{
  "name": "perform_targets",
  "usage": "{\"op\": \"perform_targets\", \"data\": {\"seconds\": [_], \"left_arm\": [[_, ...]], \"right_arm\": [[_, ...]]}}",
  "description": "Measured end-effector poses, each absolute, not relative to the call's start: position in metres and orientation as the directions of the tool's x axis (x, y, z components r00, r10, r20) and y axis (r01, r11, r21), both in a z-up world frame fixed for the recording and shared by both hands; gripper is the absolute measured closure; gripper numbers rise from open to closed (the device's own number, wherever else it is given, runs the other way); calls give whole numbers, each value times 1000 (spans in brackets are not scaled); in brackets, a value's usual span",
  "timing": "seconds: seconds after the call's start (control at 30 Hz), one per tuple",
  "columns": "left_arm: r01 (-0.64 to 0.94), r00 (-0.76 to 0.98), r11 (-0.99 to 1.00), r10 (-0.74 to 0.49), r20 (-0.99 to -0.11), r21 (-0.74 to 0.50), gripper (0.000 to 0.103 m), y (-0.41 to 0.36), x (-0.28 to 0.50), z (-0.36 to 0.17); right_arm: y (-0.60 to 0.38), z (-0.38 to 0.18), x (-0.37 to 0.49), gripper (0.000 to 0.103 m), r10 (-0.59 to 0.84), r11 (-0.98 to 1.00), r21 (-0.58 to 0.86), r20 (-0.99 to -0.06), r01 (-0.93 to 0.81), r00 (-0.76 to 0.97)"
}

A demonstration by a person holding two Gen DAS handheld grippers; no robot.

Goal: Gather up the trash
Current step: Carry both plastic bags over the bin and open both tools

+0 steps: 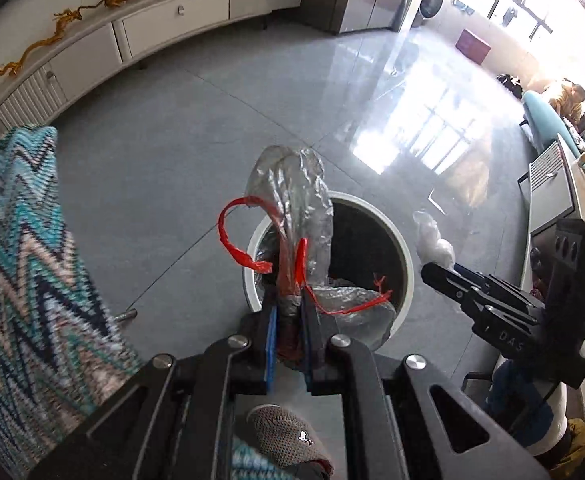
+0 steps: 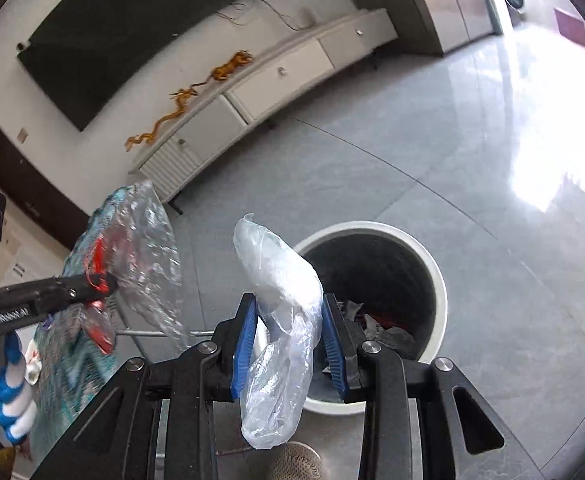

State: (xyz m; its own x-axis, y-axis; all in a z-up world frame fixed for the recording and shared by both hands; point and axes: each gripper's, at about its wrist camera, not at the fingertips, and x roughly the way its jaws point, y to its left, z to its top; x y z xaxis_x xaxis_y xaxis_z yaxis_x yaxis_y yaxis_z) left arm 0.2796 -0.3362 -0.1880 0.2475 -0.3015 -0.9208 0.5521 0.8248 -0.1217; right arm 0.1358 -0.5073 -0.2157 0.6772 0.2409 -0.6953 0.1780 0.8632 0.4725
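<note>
Nearest the lens in the left wrist view: the left claw point(image 1: 290, 308), pressed together on a crinkled clear wrapper point(image 1: 292, 200) trailing a red strip point(image 1: 236, 236). In the right wrist view, the right claw point(image 2: 290, 320), clamped on a soft clear plastic bag point(image 2: 280, 300) that droops below the blue pads point(image 2: 244, 336). Beyond both, standing on the grey floor point(image 1: 172, 160), a white-rimmed round bin point(image 2: 432, 272) with dark inside and some scraps already at the bottom.

For a clean drop: bring each claw squarely over the bin's mouth before parting the jaws, low enough that light film cannot drift sideways. Worth minding the red strip, which loops out wide and could catch the rim or hang outside. Probably best to release one piece at a time, then shake loose anything clinging to the pads.

Counted: two claws, two held pieces of trash (one wrapper, one bag), one bin. Pieces already inside hard to number through the dark, perhaps three or four. One patterned knit throw point(image 1: 24, 260) at the left edge.
</note>
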Motion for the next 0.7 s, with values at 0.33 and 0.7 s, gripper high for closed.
{"op": "perform_targets", "data": {"seconds": [0.33, 0.7], "left_arm": [[507, 127, 838, -306, -944, -203, 82, -377, 310, -235], [472, 195, 845, -379, -904, -252, 53, -356, 297, -202]], "right_arm": [[-531, -272, 171, 67, 217, 848, 452, -773, 277, 596], [-542, -253, 152, 52, 170, 841, 438, -771, 318, 613]]}}
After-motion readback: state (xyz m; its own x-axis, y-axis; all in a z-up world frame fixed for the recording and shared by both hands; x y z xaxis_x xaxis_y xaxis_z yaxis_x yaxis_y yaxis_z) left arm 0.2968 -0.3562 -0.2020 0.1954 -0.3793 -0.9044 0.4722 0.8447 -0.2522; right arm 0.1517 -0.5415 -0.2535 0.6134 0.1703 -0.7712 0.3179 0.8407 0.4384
